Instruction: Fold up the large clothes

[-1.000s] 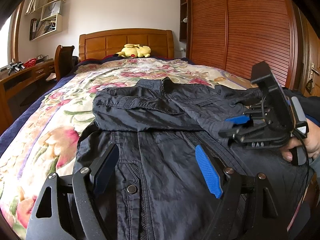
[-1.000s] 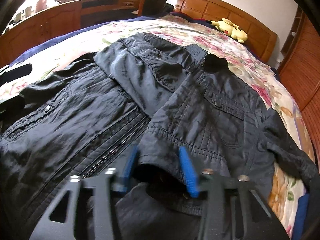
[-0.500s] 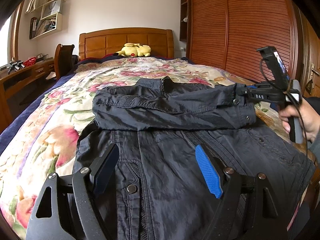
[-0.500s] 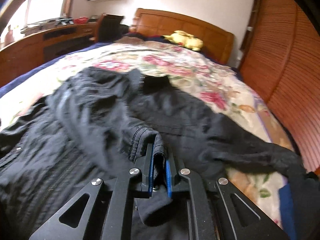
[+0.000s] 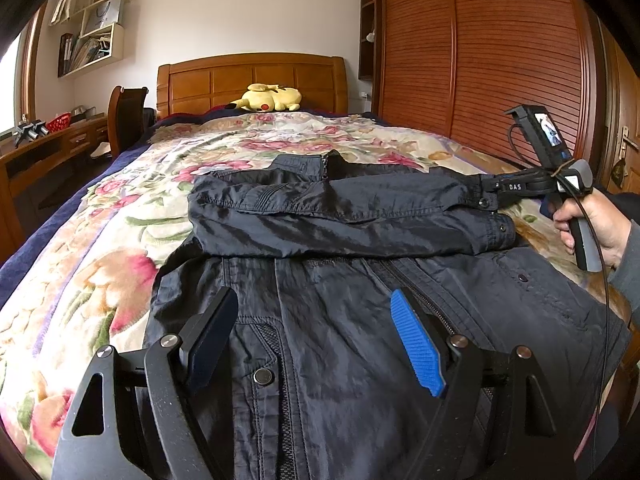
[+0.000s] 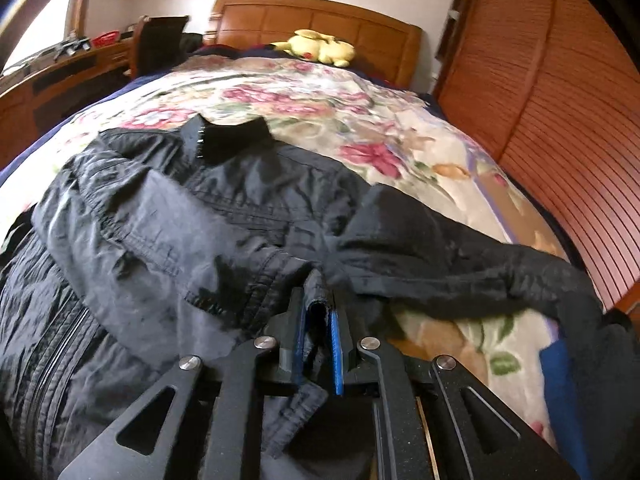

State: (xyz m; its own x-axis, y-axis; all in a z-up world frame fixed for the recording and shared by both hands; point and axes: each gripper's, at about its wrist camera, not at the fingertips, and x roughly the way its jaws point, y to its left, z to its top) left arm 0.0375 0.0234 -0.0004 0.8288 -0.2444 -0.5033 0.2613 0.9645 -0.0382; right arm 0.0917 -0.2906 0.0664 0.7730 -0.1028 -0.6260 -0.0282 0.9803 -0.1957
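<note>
A dark zip jacket (image 5: 340,320) lies front-up on the floral bedspread (image 5: 100,240), collar toward the headboard. One sleeve (image 5: 360,224) stretches across its chest to the right. My right gripper (image 5: 486,192), held by a hand at the right edge, pinches that sleeve's cuff. In the right wrist view the cuff (image 6: 316,280) sits between the blue pads of the right gripper (image 6: 319,304); its jaws are opening slightly while the fabric is still held. My left gripper (image 5: 312,300) hovers open over the jacket's lower front, with nothing between its fingers.
A yellow plush toy (image 5: 268,98) rests by the wooden headboard (image 5: 248,80). A slatted wooden wardrobe (image 5: 500,60) runs along the bed's right side. A desk (image 5: 40,148) and a chair (image 5: 128,116) stand to the left. A cable hangs from the right gripper's handle.
My right gripper has shut on the sleeve cuff, risen and carried it out to the right, drawing the sleeve straight across the jacket. The left gripper has not moved.
</note>
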